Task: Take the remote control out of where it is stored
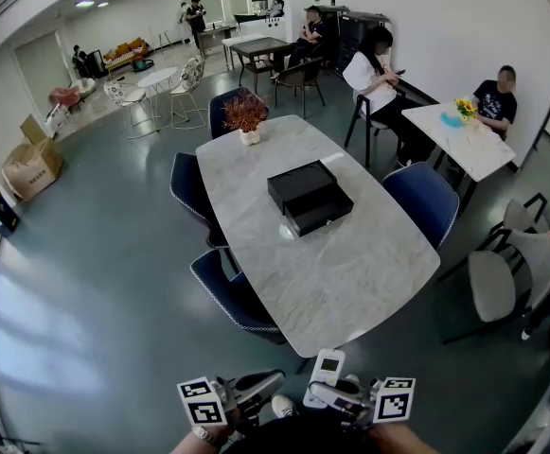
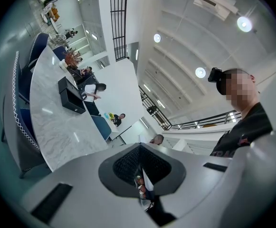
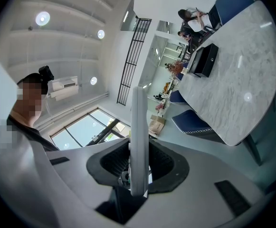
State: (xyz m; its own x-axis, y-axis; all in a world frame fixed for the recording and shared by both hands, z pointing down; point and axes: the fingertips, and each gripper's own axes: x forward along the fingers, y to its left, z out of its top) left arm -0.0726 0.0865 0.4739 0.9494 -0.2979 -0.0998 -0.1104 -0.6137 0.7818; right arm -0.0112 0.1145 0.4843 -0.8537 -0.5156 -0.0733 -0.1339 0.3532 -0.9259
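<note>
My right gripper (image 1: 339,397) is shut on a white remote control (image 1: 328,366), held low in front of the person and short of the near end of the marble table (image 1: 350,272). In the right gripper view the remote (image 3: 139,127) stands edge-on between the jaws of that gripper (image 3: 138,175). My left gripper (image 1: 257,389) hangs beside it with its jaws together and nothing in them; they also look closed in the left gripper view (image 2: 140,172). In the middle of the table sits a black drawer box (image 1: 303,185), its lower drawer (image 1: 320,213) pulled out a little.
A potted dried plant (image 1: 247,116) stands at the table's far end. Blue chairs (image 1: 235,296) line the table's left side and one (image 1: 428,200) stands at its right. People sit at a white table (image 1: 469,145) at the right and at tables further back.
</note>
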